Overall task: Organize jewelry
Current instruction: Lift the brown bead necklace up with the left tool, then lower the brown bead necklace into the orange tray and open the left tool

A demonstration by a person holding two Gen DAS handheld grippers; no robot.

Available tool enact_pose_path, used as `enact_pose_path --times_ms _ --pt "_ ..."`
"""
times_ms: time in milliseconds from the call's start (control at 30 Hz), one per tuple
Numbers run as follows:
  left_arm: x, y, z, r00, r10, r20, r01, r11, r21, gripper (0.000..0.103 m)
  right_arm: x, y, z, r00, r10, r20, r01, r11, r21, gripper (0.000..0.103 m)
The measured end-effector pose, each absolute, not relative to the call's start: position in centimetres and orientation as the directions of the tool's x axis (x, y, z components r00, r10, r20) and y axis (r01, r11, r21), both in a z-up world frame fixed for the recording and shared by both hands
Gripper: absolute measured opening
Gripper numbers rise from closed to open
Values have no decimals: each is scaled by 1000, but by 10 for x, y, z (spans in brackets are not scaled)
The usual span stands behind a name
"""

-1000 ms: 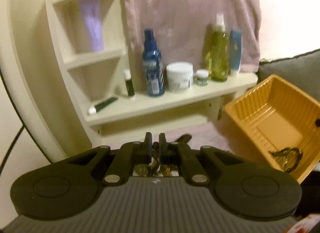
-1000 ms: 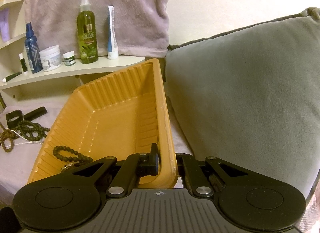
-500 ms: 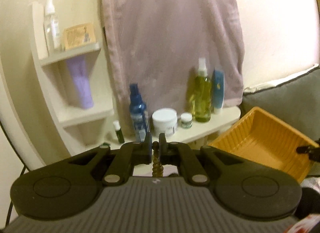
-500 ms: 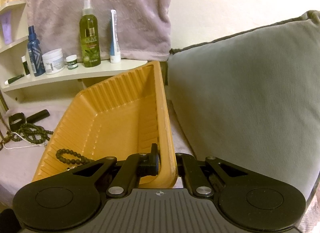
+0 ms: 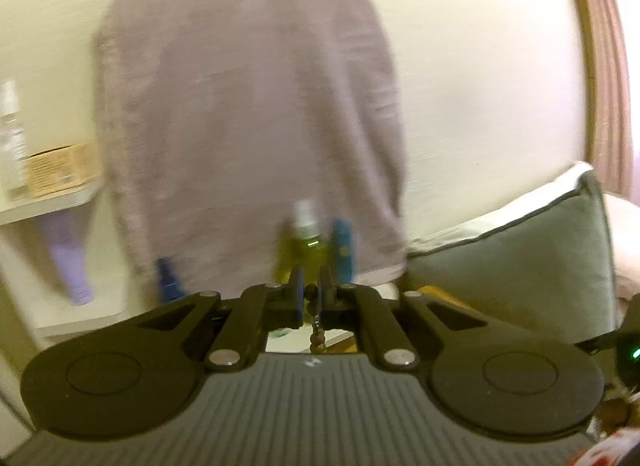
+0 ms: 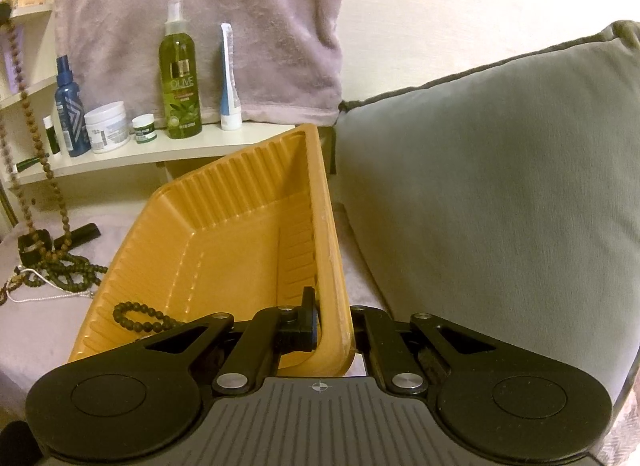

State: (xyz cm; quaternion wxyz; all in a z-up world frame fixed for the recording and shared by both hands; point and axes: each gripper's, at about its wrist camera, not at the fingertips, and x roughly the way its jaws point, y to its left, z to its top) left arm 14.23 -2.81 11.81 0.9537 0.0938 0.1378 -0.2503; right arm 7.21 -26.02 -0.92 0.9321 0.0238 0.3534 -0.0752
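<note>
My left gripper (image 5: 310, 292) is shut on a brown bead necklace (image 5: 317, 336) that hangs below its fingers. In the right wrist view the same necklace (image 6: 32, 125) hangs as a long strand at the far left, its lower end among a pile of dark beads (image 6: 60, 266) on the cloth. My right gripper (image 6: 334, 316) is shut on the near rim of an orange tray (image 6: 240, 234), which is tilted up. A black bead bracelet (image 6: 138, 316) lies inside the tray at its lower left.
A white shelf (image 6: 132, 153) holds an olive spray bottle (image 6: 179, 77), a blue bottle (image 6: 70, 105), white jars and a tube. A mauve towel (image 6: 200, 5) hangs behind. A grey cushion (image 6: 500, 185) stands right of the tray. A thin silver chain (image 6: 44, 297) lies on the cloth.
My left gripper has risen, lifting the brown bead necklace off the cloth into a long hanging strand. The right gripper and tray have stayed almost still.
</note>
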Motion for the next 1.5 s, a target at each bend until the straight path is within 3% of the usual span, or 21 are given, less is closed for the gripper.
enact_pose_path --times_ms 333,933,1300,1500 --pt "150 -97 99 757 -554 -346 615 783 91 5 72 -264 -11 737 -114 -666 162 987 10 4" --pt "193 -126 2 622 -520 -585 640 768 -4 5 74 -269 -15 724 -114 -681 177 984 22 4" --pt "192 -103 11 676 -487 -553 583 812 -3 6 74 -270 -16 722 -114 -683 181 983 27 4" --pt "179 -53 11 770 -376 -516 450 893 20 19 73 -271 -17 720 -111 -685 182 983 32 4"
